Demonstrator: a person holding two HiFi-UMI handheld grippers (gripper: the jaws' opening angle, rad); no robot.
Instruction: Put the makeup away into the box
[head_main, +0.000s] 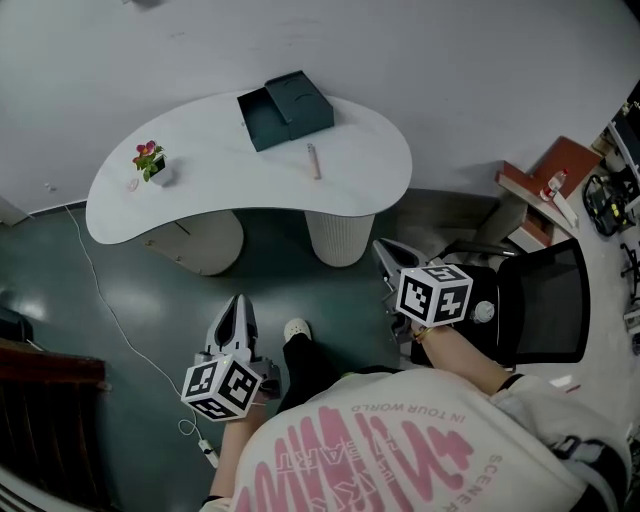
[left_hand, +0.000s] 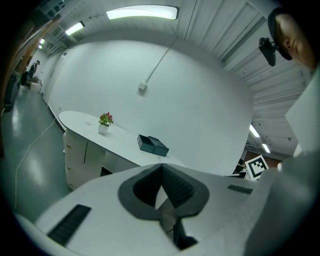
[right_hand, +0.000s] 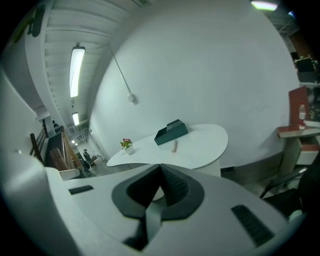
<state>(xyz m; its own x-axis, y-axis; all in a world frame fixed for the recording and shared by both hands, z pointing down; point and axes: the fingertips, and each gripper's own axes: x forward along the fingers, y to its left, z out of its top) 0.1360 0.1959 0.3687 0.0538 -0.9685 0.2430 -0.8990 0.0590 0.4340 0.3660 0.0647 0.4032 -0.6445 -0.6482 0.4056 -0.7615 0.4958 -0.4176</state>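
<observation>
A pinkish makeup tube (head_main: 314, 160) lies on the white curved table (head_main: 200, 190), just in front of an open dark teal box (head_main: 285, 108). Both grippers hang well short of the table, over the floor. My left gripper (head_main: 238, 300) points toward the table with its jaws together and nothing between them. My right gripper (head_main: 383, 250) is likewise shut and empty. In the right gripper view the tube (right_hand: 175, 145) and the box (right_hand: 171, 131) lie ahead on the table (right_hand: 205, 147). The left gripper view shows the box (left_hand: 153, 145) far off; the tube is hidden there.
A small pot of flowers (head_main: 150, 160) stands at the table's left end. A black office chair (head_main: 540, 300) is close on the right, with a shelf (head_main: 545, 180) behind it. A white cable (head_main: 100, 290) runs over the floor. Dark furniture (head_main: 50, 400) stands at the left.
</observation>
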